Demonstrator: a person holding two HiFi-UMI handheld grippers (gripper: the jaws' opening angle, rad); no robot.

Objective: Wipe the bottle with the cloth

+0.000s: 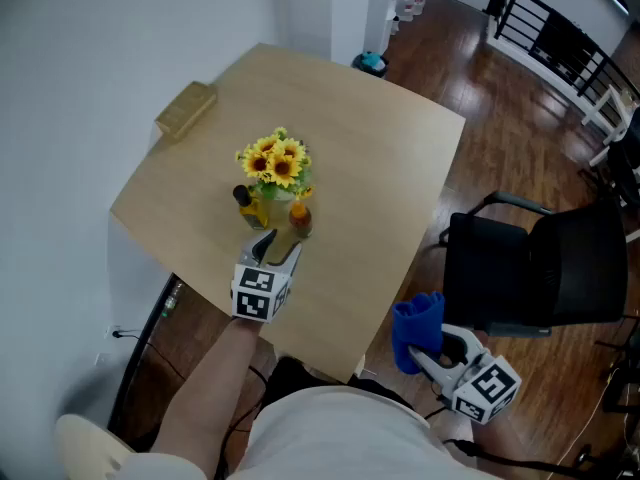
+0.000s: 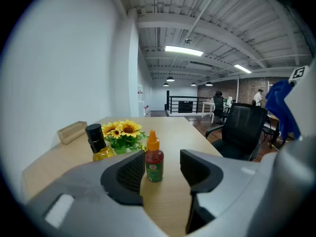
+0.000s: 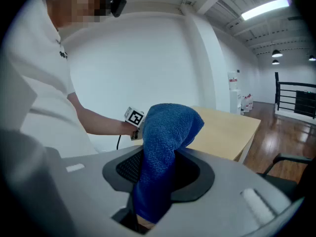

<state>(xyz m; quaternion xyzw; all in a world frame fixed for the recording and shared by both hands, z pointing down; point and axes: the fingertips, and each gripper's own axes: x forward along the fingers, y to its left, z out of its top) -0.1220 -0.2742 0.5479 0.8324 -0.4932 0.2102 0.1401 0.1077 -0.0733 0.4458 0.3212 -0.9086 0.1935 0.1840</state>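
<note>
Light wood table [image 1: 400, 168] against a white wall, seen from above. Dark wood floor [image 1: 480, 78] lies to the right, w/ a black chair [image 1: 560, 268] beside the table. Near the table's middle stand a bunch of sunflowers [image 1: 275, 163], a dark-capped bottle of yellow liquid [image 1: 244, 204] just left of them, & a small bottle [image 1: 299, 218]. The small bottle has an orange cap, red upper part & green label, and stands upright just in front of the flowers. Wooden block [image 1: 186, 108] lies at the far left edge, well apart from the rest.

Left gripper [image 1: 281, 246] is over the table's near side, pointing at the small bottle. Its jaws are spread wide w/ nothing gripped. In the left gripper view the small bottle stands in line w/ the gap, close to the left jaw's tip; contact can't be told.

Right gripper [image 1: 428, 353] is off the table, over the floor near the chair, well apart from the small bottle. Its jaws are pinched on a blue cloth [image 1: 417, 328], which sticks up out of them in a folded hump.

Person's bare forearm [image 1: 210, 388] runs to the left gripper; white shirt [image 1: 330, 438] at frame bottom.
</note>
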